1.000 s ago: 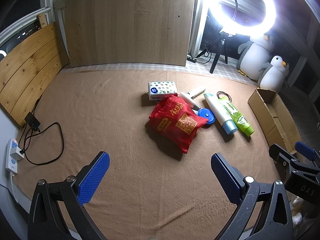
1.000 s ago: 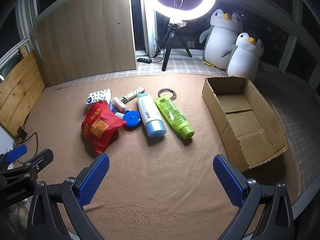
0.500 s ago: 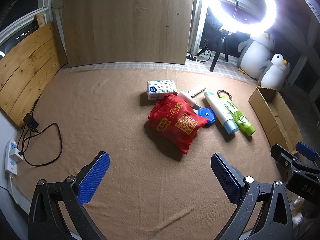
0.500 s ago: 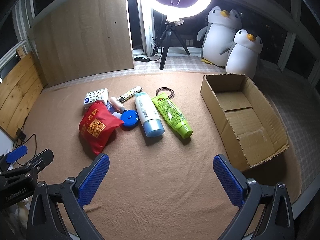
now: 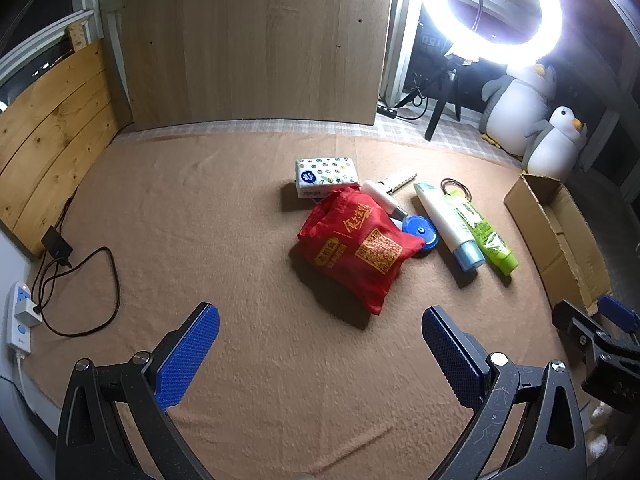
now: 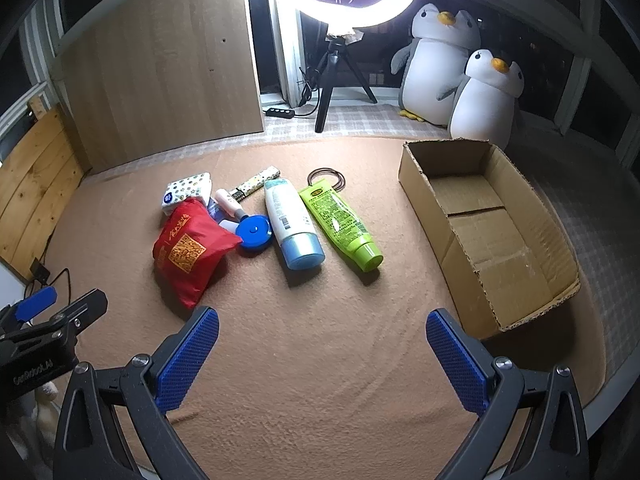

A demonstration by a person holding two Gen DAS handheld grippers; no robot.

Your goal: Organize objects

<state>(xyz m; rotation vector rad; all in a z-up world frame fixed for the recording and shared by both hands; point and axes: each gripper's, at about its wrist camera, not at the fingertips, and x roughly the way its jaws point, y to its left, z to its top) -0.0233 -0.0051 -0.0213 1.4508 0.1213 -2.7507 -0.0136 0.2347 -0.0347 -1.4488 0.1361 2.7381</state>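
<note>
i hold left gripper (image 5: 320,354) and right gripper (image 6: 322,354), jaws wide and empty, back from the clutter: red fabric pouch (image 6: 190,250) at 11 o'clock, open cardboard box (image 6: 486,228) at 2 o'clock, ready for sorting.

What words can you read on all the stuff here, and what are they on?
"GenRobot.AI": on the black body of the left tool, seen from the right wrist view.
Red bag: yellow characters and a square code, too blurred to read.
Green tube: small print, too small to read.
White and blue tube: barcode and print, unreadable.
Tissue pack: blue round logo, unreadable.
</note>
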